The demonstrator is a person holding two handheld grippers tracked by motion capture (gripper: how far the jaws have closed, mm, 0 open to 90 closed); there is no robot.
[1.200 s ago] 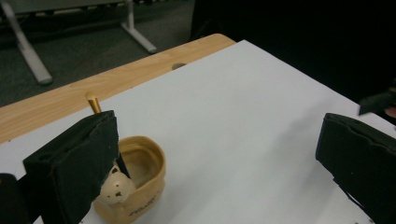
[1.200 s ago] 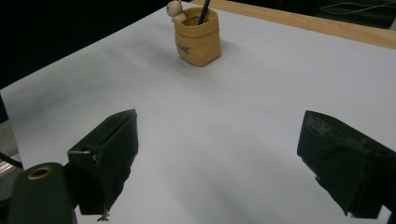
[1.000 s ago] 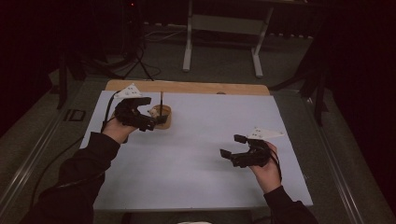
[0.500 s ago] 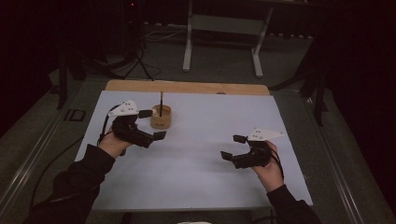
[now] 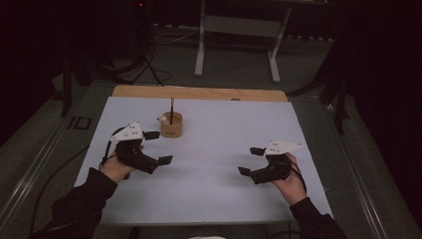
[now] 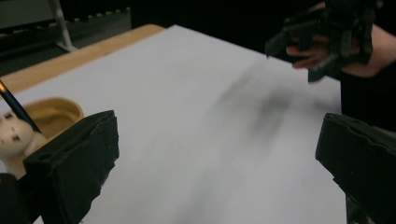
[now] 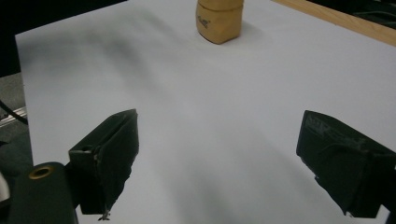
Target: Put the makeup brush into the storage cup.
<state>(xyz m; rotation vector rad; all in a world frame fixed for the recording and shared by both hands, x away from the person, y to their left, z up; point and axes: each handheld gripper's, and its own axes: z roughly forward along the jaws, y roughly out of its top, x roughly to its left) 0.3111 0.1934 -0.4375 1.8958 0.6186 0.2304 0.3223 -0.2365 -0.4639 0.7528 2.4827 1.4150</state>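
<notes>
High view: left gripper (image 5: 158, 148) and right gripper (image 5: 250, 161) gape empty over bare white table (image 5: 214, 149).

Nothing readable here, honestly

Closest thing to text is a small dark mark on the side of the wooden cup (image 7: 219, 21) in the right gripper view, too blurry to make out. The raised lettering on the right tongs (image 7: 236, 163), on one pad, can't be read either.

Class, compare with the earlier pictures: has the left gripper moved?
Yes. The left gripper has drawn back from the wooden pot toward the person's edge of the table; its jaws are open and hold nothing.
</notes>
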